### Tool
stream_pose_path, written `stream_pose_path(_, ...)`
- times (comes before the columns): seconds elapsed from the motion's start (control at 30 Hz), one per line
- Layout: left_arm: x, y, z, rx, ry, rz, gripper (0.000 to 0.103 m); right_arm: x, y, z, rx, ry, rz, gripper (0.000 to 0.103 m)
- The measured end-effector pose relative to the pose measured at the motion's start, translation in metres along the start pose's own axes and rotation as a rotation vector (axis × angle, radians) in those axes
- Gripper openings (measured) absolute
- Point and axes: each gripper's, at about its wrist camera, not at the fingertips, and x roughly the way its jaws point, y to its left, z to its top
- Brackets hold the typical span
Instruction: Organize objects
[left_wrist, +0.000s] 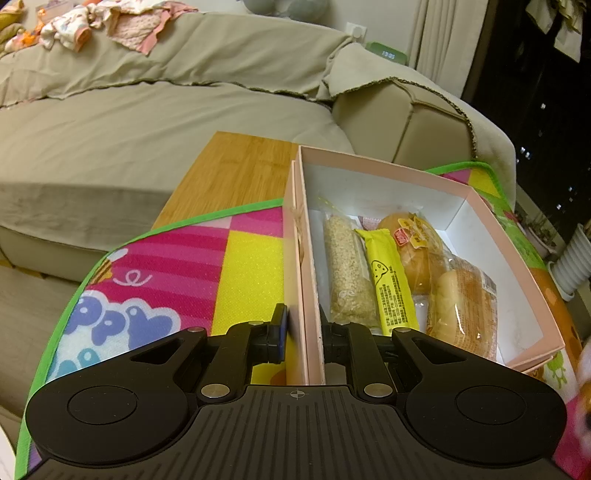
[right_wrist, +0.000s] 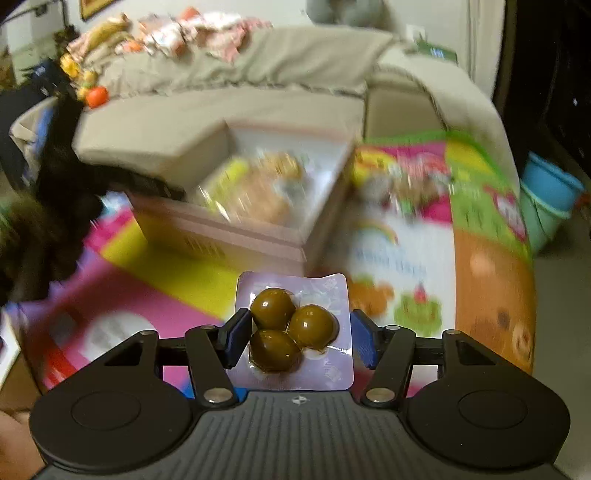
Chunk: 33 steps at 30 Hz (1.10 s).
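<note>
Egg pack in the right gripper, pink box ahead and to the left.

The right gripper (right_wrist: 301, 338) has a sealed pack of three brown eggs (right_wrist: 293, 328) between its blue pads; both pads sit at the pack's edges, apparently holding it flat, long side running away from the camera. The open pink box (right_wrist: 236, 236) lies just beyond, far-left of it, its long axis running far-to-near. The left gripper (left_wrist: 301, 334) is clamped on that box's near-left wall (left_wrist: 310, 295), steadying it. Inside lie a yellow bar (left_wrist: 391, 284), a sesame roll (left_wrist: 347, 269) and wrapped buns (left_wrist: 461, 310), all lengthwise.
</note>
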Motion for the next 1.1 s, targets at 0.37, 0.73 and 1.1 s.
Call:
stream_pose_path(0.37, -0.001, 0.001, -0.001, -0.006, -0.002, -0.014, 0.016, 0.011, 0.027, 0.142, 0.036, -0.228, 0.124, 0.061)
stream_pose_path(0.73, -0.001, 0.0, -0.002, -0.008, -0.009, -0.018, 0.016, 0.03, -0.03, 0.137, 0.134, -0.21, 0.054, 0.07)
stream_pose_path(1.1, -0.001, 0.001, -0.001, -0.001, -0.008, -0.016, 0.016, 0.094, -0.138, 0.097, 0.389, -0.053, -0.166, 0.08)
